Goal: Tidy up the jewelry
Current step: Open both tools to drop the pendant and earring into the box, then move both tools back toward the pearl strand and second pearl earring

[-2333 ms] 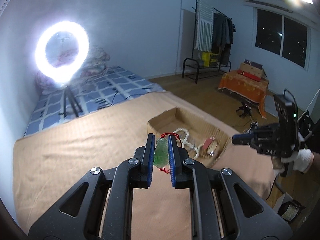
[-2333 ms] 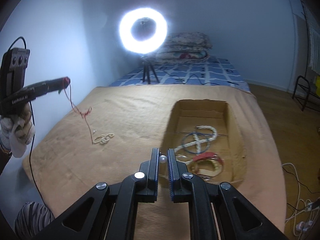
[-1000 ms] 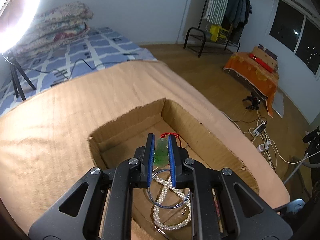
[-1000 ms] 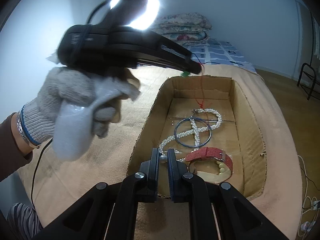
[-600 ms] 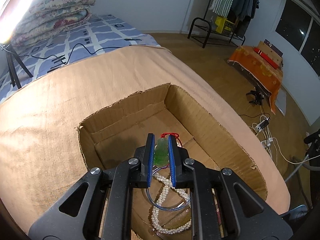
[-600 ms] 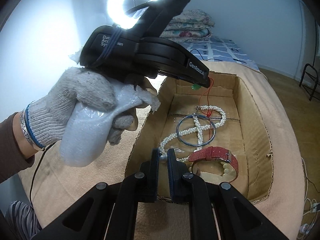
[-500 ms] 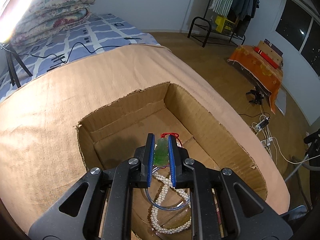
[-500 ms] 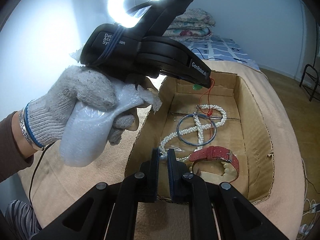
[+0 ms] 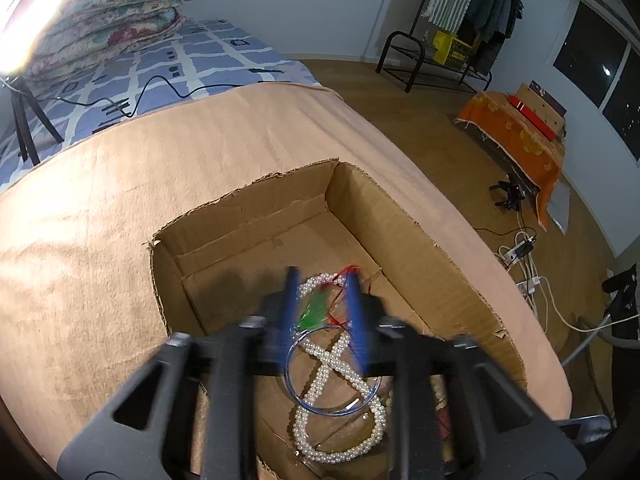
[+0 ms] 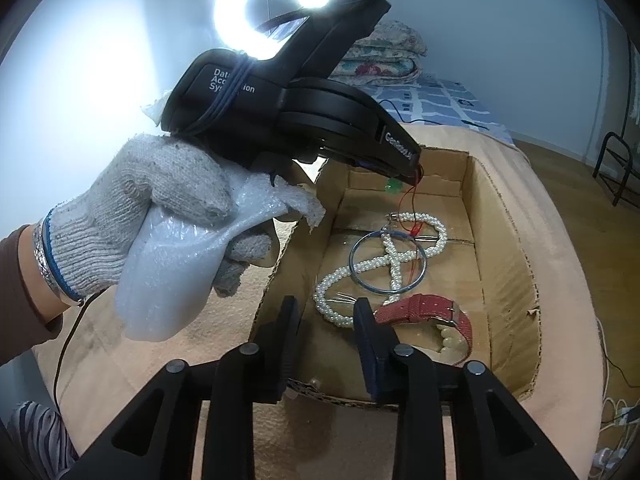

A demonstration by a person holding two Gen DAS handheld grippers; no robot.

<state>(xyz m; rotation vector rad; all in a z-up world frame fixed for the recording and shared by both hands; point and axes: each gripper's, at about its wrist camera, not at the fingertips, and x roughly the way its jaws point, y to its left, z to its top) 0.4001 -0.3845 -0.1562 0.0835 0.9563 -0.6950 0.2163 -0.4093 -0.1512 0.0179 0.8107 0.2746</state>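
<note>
An open cardboard box [image 9: 400, 232] [image 10: 500, 240] on the tan cloth holds a pearl necklace [image 9: 340, 360] [image 10: 384, 260], a blue bangle [image 9: 296, 376] [image 10: 362, 280] and a red watch strap [image 10: 424, 308]. My left gripper [image 9: 320, 280] [image 10: 416, 172] hangs over the box with its jaws opening. The green pendant [image 9: 314, 312] [image 10: 394, 187] on its red cord [image 10: 408, 200] is loose between them, blurred. My right gripper [image 10: 325, 304] is at the box's near wall, its jaws opening with nothing between them. A small pearl [image 10: 318, 381] lies by the near rim.
A gloved hand [image 10: 160, 200] holds the left gripper high at the left in the right wrist view. A ring light [image 10: 272, 12] on a tripod [image 9: 24, 128] stands by the bed. Cables [image 9: 524, 248] lie on the wooden floor to the right.
Both grippers' jaws have parted. The green pendant has come free of the left pads and sunk a little. The pearl no longer sits between the right pads.
</note>
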